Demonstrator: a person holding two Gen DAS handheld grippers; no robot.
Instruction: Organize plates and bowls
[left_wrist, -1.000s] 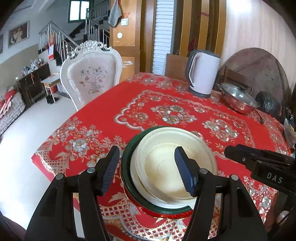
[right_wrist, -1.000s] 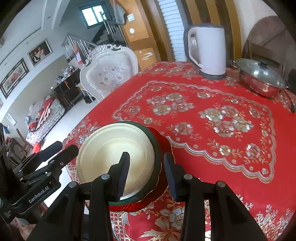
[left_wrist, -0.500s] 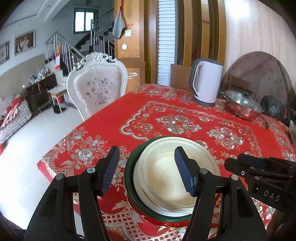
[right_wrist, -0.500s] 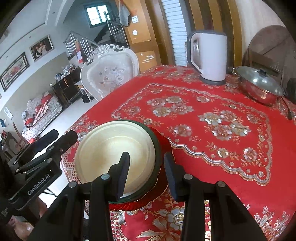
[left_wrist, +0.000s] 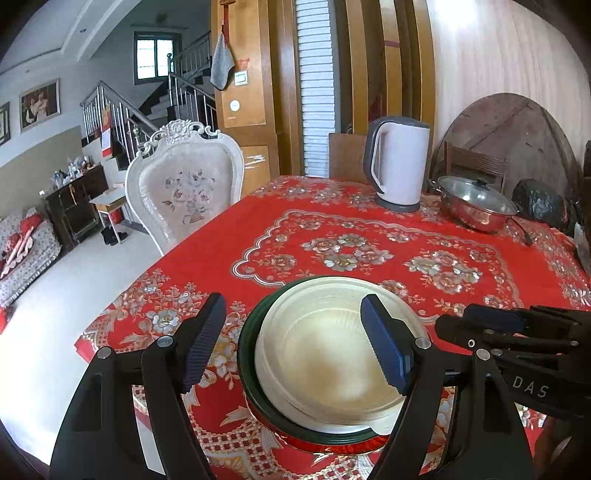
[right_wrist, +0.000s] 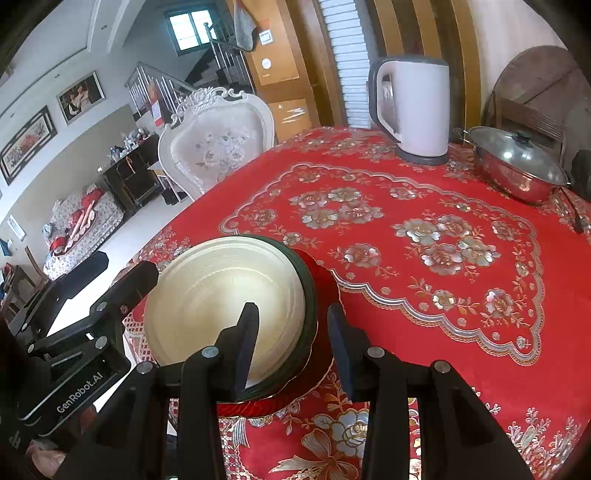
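A red floral tablecloth (left_wrist: 369, 236) fills the frame's middle; at lower centre sits the stack: cream bowl (left_wrist: 328, 354) nested in a green plate (left_wrist: 248, 354) over a red plate (right_wrist: 325, 280); the left gripper (left_wrist: 293, 345) gapes wide around the bowl's left side, gripping nothing; the right gripper (right_wrist: 290, 343) stands partly open astride the stack's right rim, not clamping

Cream bowl (right_wrist: 221, 302) nested in green plate (right_wrist: 308, 295), right hand-held gripper (right_wrist: 291, 347) parted astride the rim
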